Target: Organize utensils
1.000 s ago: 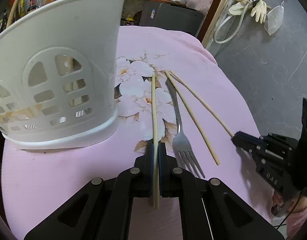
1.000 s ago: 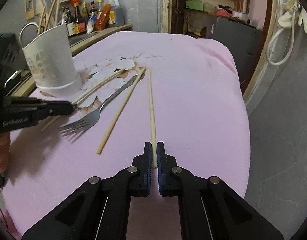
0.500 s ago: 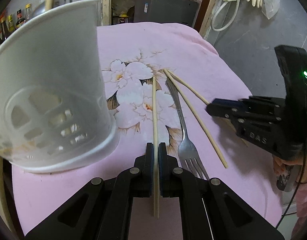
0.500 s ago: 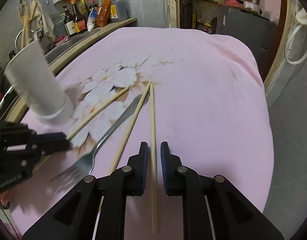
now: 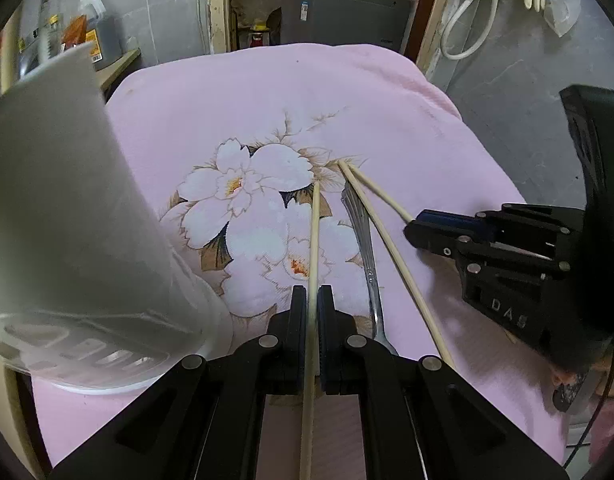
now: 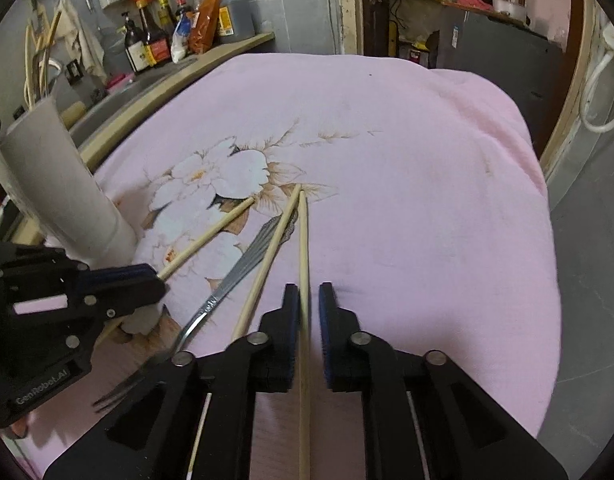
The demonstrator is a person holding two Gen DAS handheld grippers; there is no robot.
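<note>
My left gripper (image 5: 313,290) is shut on a wooden chopstick (image 5: 314,240) that points away over the pink cloth. The white utensil holder (image 5: 67,220) stands close at its left. My right gripper (image 6: 309,294) is slightly open, its jaws astride a second chopstick (image 6: 303,248) lying on the cloth; the gap shows on the right side. A third chopstick (image 6: 269,256) and a metal fork (image 6: 235,276) lie between the two grippers. The left gripper also shows in the right wrist view (image 6: 157,278), and the right gripper in the left wrist view (image 5: 411,230).
A pink flowered cloth (image 6: 407,208) covers the table, dropping off at the right edge. A counter with sauce bottles (image 6: 187,36) runs behind the table at the left. The holder (image 6: 59,188) also shows in the right wrist view.
Both grippers have moved forward along their chopsticks. The right gripper, shut a second ago, has opened a little around its chopstick. The left stays shut on its chopstick.
</note>
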